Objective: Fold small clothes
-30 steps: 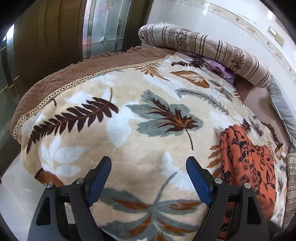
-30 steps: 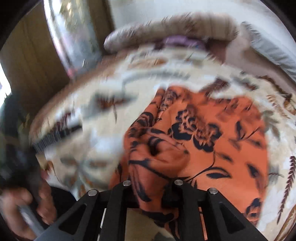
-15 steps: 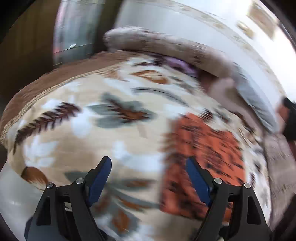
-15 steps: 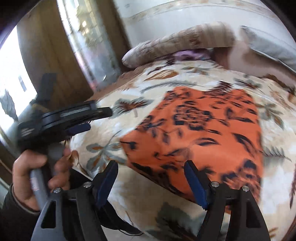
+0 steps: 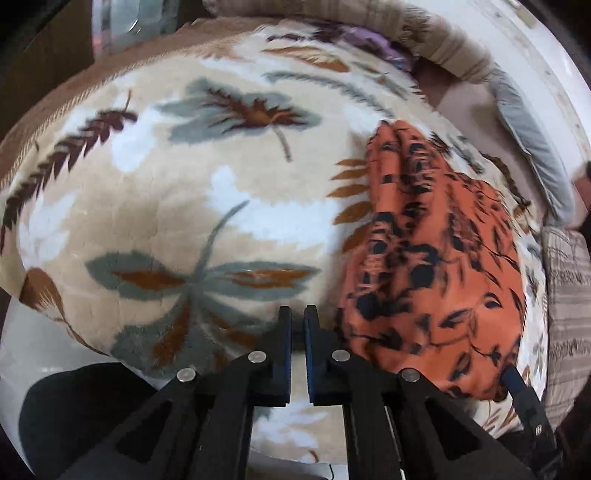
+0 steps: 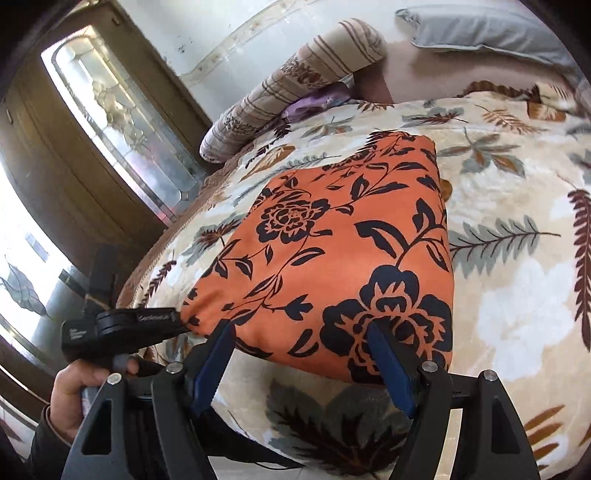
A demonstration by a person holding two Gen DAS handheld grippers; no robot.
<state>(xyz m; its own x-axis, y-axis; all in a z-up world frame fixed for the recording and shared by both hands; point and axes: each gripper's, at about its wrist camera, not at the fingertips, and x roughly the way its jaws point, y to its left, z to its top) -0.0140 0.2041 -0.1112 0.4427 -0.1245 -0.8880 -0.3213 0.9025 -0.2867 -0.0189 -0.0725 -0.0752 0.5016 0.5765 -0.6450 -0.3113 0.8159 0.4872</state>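
An orange cloth with black flowers (image 6: 332, 251) lies folded flat on the leaf-patterned blanket (image 6: 517, 258). My right gripper (image 6: 301, 354) is open over its near edge, fingers apart, holding nothing. In the left wrist view the cloth (image 5: 436, 266) is to the right of my left gripper (image 5: 297, 317), which is shut with nothing between its fingers, over the bare blanket (image 5: 184, 184). The left gripper also shows in the right wrist view (image 6: 177, 321), its tip touching the cloth's near left corner.
A striped rolled bolster (image 6: 295, 85) and a purple cloth (image 6: 317, 103) lie at the far end of the bed. A grey pillow (image 6: 491, 33) lies at the back right. A glass-panelled door (image 6: 122, 129) stands to the left. The bed's near edge drops to a pale floor (image 5: 22, 369).
My right gripper has let go of the orange cloth and opened; the cloth now lies flat. My left gripper has shut and moved toward the cloth's near left corner.
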